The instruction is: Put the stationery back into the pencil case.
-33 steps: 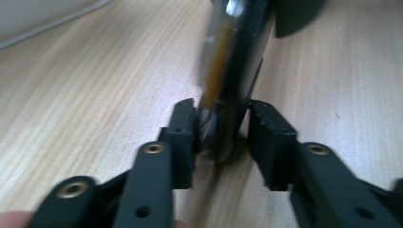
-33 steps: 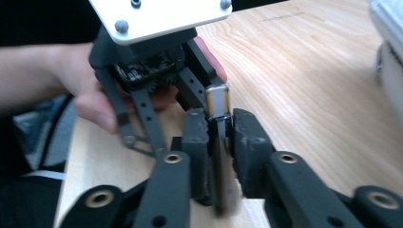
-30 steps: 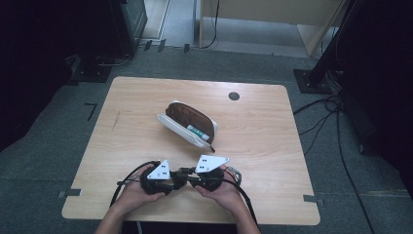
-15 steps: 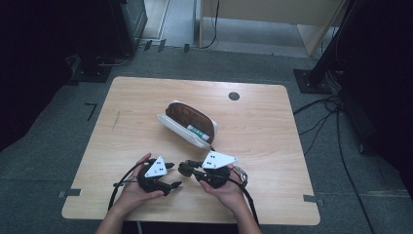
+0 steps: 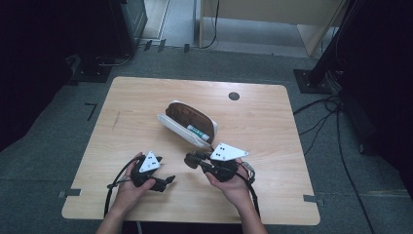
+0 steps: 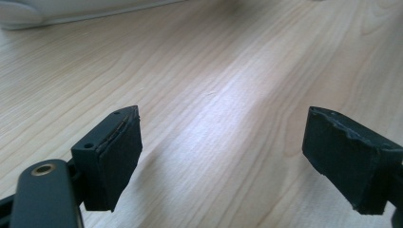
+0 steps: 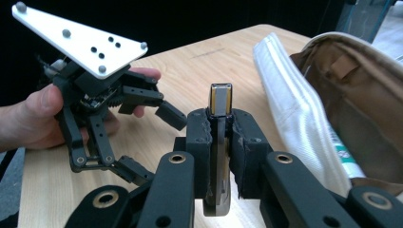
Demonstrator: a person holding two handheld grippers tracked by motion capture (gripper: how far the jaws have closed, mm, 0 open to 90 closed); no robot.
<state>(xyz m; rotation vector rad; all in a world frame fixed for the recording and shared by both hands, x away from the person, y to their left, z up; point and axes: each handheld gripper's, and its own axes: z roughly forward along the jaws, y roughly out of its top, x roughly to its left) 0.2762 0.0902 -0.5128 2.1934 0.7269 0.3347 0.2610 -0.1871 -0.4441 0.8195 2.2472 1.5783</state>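
Metal clip (image 7: 220, 102) stands clenched in the right tool (image 7: 220, 128); left tool (image 6: 223, 156) just released, jaws wide, nothing between them

Wooden table (image 5: 146, 107); open pouch (image 5: 187, 123) lying near middle

Wooden table (image 5: 146, 107) on grey carpet (image 5: 58, 161), black stand (image 5: 319, 73) behind.

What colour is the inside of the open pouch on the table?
Brown inside the white fabric pouch, with a white ribbed outside; the right gripper view shows it best.
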